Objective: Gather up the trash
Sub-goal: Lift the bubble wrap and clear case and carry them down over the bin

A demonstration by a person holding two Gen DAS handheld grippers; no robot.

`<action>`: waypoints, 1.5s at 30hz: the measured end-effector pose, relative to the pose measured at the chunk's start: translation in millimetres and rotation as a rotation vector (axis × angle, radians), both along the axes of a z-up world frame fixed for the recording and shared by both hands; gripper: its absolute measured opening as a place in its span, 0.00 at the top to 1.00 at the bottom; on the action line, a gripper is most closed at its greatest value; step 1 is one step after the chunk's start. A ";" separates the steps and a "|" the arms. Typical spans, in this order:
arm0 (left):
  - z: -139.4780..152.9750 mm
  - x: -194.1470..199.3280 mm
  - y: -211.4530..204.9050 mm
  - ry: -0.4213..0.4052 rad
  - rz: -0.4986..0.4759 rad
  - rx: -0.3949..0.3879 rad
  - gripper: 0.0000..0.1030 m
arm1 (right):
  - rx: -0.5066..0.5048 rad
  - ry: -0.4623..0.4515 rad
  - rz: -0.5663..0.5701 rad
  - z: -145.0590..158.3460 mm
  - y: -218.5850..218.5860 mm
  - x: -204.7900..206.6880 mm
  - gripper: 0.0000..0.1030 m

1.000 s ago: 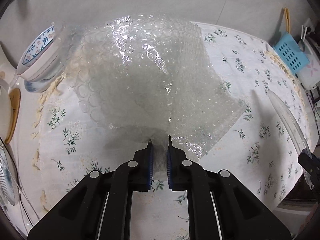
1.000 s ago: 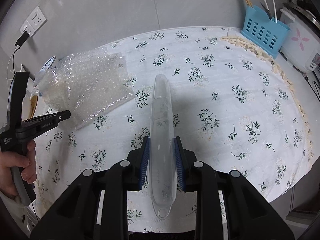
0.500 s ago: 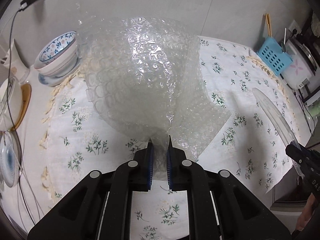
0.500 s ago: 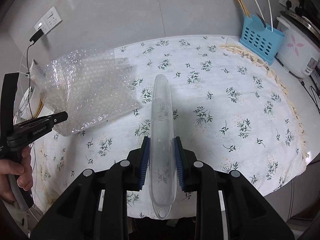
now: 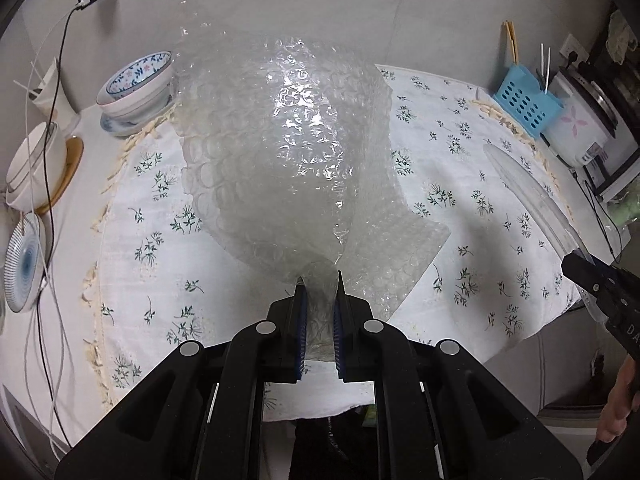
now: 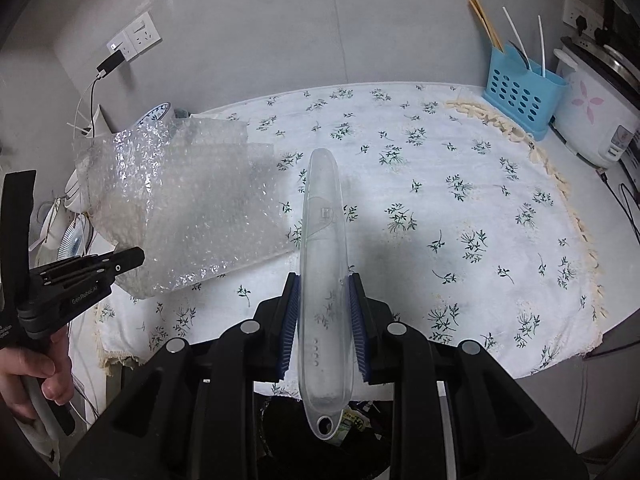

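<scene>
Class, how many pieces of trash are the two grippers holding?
2: a clear bubble wrap sheet in the left gripper, a long clear plastic case in the right gripper.

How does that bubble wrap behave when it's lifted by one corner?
Probably floppy: the bubble wrap bunches where the left gripper pinches it and billows above. Likely very light, since one small pinch carries the whole sheet. It looks slick, so it might slip from a loose grip.

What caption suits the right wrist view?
Right gripper clamps a clear plastic case; left gripper holds bubble wrap over the floral tablecloth.
</scene>
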State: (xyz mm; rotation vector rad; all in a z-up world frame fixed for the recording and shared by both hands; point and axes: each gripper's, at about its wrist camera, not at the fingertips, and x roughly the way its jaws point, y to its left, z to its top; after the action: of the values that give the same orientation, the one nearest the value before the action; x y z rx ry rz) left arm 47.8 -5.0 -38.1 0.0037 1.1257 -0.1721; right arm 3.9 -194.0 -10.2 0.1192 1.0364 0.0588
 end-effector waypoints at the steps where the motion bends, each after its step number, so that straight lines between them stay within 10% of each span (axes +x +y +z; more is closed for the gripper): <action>1: 1.3 -5.5 -0.9 -0.001 0.000 -0.002 0.90 | 0.000 -0.002 0.002 0.7 -0.9 -3.3 0.77; 45: -35.8 -185.6 -44.5 0.062 -0.020 -0.039 0.90 | -0.001 0.072 0.037 -40.5 -27.8 -165.2 0.77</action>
State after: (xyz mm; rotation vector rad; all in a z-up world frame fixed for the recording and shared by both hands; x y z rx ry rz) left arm -137.8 -49.4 -73.9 -0.0255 1.1845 -0.2129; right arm -161.3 -221.7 -50.7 0.1020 1.1106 0.0879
